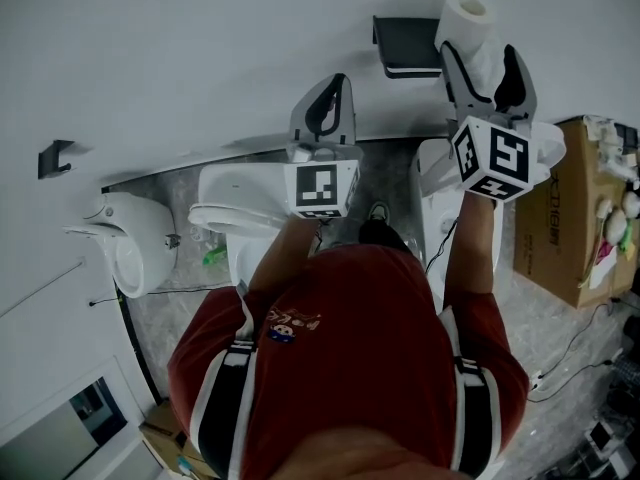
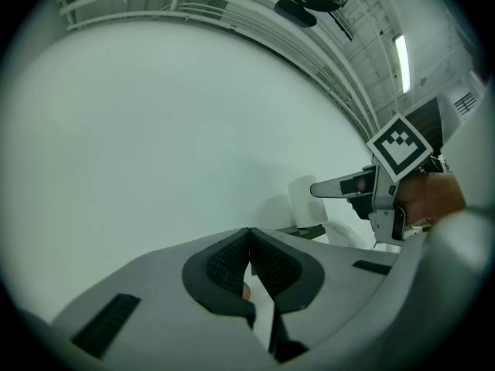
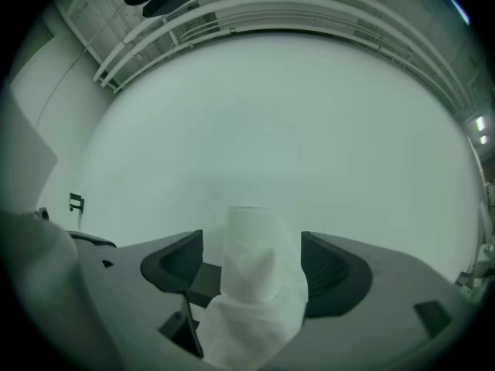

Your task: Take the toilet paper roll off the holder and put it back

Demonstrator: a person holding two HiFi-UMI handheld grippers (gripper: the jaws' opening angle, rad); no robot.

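— Where's the toilet paper roll (image 3: 259,261)?
— On the holder (image 1: 405,46), between the right gripper's (image 1: 482,63) wide-spread jaws; neither pad presses it.
— Its axis?
— Upright, core facing up.
— Left gripper (image 2: 249,265)?
— Pressed together, empty, well aside.

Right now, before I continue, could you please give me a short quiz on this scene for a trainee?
1. True or false: the jaws of the left gripper are together.
2. What stands between the jaws of the right gripper? A) the toilet paper roll B) a bottle C) nothing
3. Do the pads of the right gripper press on the roll?
Key: 1 true; 2 A; 3 no, a gap shows on each side.
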